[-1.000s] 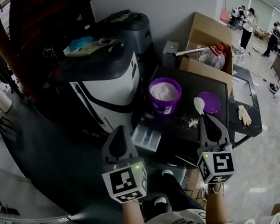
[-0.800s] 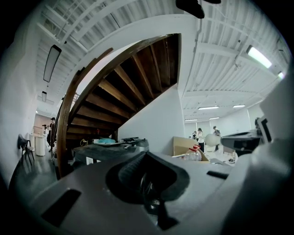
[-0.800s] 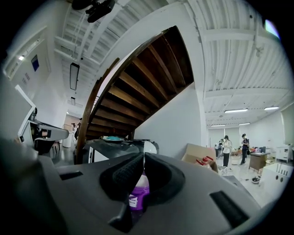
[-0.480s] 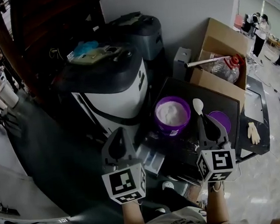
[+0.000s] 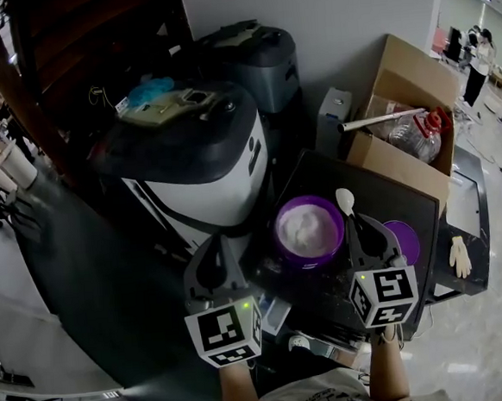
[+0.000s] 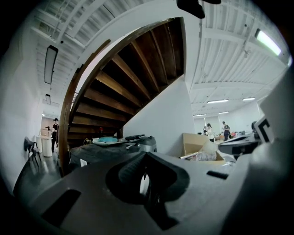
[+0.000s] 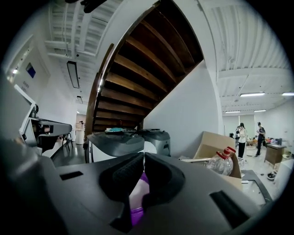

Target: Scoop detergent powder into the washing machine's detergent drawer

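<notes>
The right claw point(image 5: 355, 223) grips the scoop point(image 5: 344, 200) by its handle. The scoop's long axis runs away from the person, white bowl foremost, just beside the right rim of the purple powder tub point(image 5: 308, 231) on the black worktop point(image 5: 380, 195). The left claw point(image 5: 219, 248) is closed on nothing.

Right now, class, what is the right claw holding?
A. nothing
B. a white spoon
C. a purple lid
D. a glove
B: in the head view the white spoon sticks out from the tip of the right claw, beside the purple tub of powder, while the purple lid and the glove lie apart on the table.
</notes>
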The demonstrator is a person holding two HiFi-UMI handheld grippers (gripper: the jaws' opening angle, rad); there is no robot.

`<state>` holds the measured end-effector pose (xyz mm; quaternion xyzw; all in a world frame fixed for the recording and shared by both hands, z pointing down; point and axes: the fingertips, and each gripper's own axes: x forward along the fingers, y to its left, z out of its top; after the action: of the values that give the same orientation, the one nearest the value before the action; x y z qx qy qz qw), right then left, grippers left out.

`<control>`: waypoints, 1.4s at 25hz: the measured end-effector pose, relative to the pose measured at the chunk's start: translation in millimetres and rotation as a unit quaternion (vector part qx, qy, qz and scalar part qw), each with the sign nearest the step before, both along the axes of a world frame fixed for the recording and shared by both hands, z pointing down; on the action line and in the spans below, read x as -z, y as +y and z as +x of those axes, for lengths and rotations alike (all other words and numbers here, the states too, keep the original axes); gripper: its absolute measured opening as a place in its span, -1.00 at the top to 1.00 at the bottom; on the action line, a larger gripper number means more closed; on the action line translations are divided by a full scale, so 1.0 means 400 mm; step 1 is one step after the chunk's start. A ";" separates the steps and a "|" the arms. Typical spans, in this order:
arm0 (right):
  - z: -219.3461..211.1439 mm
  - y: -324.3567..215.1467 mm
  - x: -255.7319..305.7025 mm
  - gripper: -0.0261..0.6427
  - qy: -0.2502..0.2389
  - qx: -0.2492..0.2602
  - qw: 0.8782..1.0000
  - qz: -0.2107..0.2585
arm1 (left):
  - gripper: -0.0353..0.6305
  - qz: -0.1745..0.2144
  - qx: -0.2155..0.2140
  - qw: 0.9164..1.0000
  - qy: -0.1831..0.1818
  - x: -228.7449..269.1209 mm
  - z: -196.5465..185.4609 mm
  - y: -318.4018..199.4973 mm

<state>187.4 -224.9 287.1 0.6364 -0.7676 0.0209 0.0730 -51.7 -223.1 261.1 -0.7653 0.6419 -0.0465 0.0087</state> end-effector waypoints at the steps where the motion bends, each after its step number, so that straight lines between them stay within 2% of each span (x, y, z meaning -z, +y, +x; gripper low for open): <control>1: 0.000 -0.011 -0.007 0.86 0.000 0.005 1.000 -0.006 | 0.89 -0.002 0.003 1.000 -0.001 -0.005 0.002 -0.009; 11: -0.013 -0.082 -0.088 0.86 -0.012 0.028 0.997 -0.078 | 0.89 -0.029 0.006 1.000 -0.005 -0.059 0.002 -0.063; 26: -0.009 -0.142 -0.157 0.86 -0.020 -0.003 0.990 -0.140 | 0.89 -0.063 -0.063 0.996 -0.016 -0.116 0.037 -0.179; 35: -0.023 -0.145 -0.206 0.86 -0.038 0.042 0.977 -0.207 | 0.89 -0.088 -0.100 0.990 -0.033 -0.167 0.055 -0.205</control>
<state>178.4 -282.7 369.5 0.5734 -0.7748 0.2005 0.1749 -29.8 -305.0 327.8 -0.8216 0.5546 -0.1274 -0.0328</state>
